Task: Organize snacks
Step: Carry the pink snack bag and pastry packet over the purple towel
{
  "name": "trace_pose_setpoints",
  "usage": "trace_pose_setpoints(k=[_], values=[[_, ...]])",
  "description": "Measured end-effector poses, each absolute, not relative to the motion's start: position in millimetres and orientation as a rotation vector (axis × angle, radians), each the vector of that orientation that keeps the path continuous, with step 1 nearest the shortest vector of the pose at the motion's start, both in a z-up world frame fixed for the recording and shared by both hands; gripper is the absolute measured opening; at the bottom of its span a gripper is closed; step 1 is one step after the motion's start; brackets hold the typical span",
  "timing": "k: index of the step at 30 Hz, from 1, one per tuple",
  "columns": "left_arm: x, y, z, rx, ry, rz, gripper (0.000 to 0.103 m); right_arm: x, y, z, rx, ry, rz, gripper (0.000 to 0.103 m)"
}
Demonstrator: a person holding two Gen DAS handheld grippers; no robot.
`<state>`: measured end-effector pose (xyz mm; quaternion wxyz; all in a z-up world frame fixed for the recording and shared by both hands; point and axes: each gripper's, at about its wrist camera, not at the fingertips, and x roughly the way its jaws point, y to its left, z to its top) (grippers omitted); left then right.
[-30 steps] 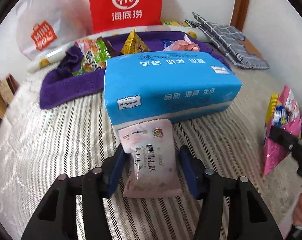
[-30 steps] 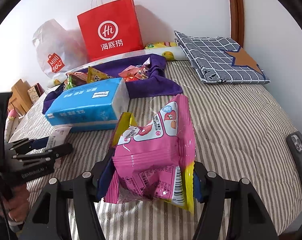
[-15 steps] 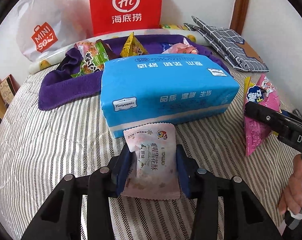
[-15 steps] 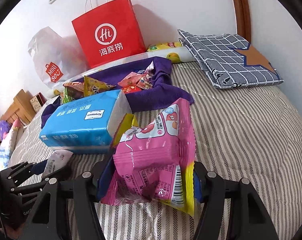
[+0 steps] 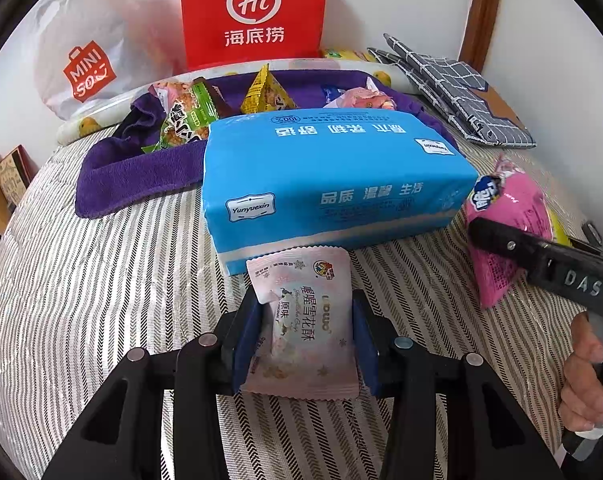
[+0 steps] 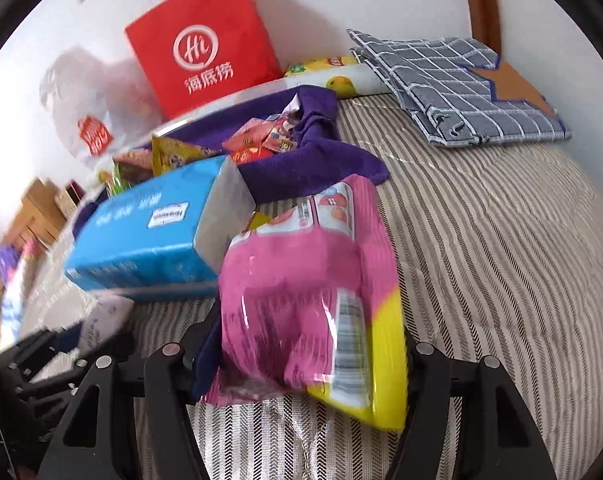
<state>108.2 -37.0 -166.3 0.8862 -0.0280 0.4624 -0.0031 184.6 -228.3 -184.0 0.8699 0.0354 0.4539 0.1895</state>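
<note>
My left gripper [image 5: 303,322] is shut on a pale pink snack packet [image 5: 303,320], held just in front of the blue tissue pack [image 5: 333,176]. My right gripper [image 6: 305,316] is shut on a pink and yellow snack bag [image 6: 301,288], close to the right end of the tissue pack [image 6: 149,232]. That bag also shows in the left wrist view [image 5: 505,216], pinched by the right gripper's black fingers [image 5: 513,246]. Several more snacks [image 5: 189,120] lie on a purple towel [image 5: 141,168] behind the tissue pack.
A red paper bag [image 5: 253,12] and a white plastic bag [image 5: 85,64] stand against the wall. A grey checked pillow [image 6: 461,84] lies at the back right. The striped bedspread [image 6: 501,240] stretches to the right. The left gripper [image 6: 41,360] shows blurred at lower left.
My left gripper closed on the pale pink packet. My right gripper carried the pink bag left and forward, nearer the tissue pack's end.
</note>
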Motion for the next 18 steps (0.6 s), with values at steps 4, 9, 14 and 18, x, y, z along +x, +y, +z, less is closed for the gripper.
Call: trace_pose_setpoints(k=[4,9,14,18], values=[[107.8,-36.4,-166.2,-0.068,0.960,-0.011,0.043,183.7,-229.0,-185.8,0.073,0.949,0.403,0.064],[107.3,-33.3,-165.6,-0.092,0.956,-0.028,0.043,183.1,-230.2,-186.0,0.082,0.949,0.410,0.064],[106.8,-32.2,-165.2,-0.102,0.952,-0.034,0.043,182.7,-228.3,-185.5,0.068,0.950,0.408,0.064],[106.3,-32.1,-165.4,-0.106,0.950,-0.038,0.043,182.6,-228.4,-185.7,0.073,0.951,0.412,0.064]])
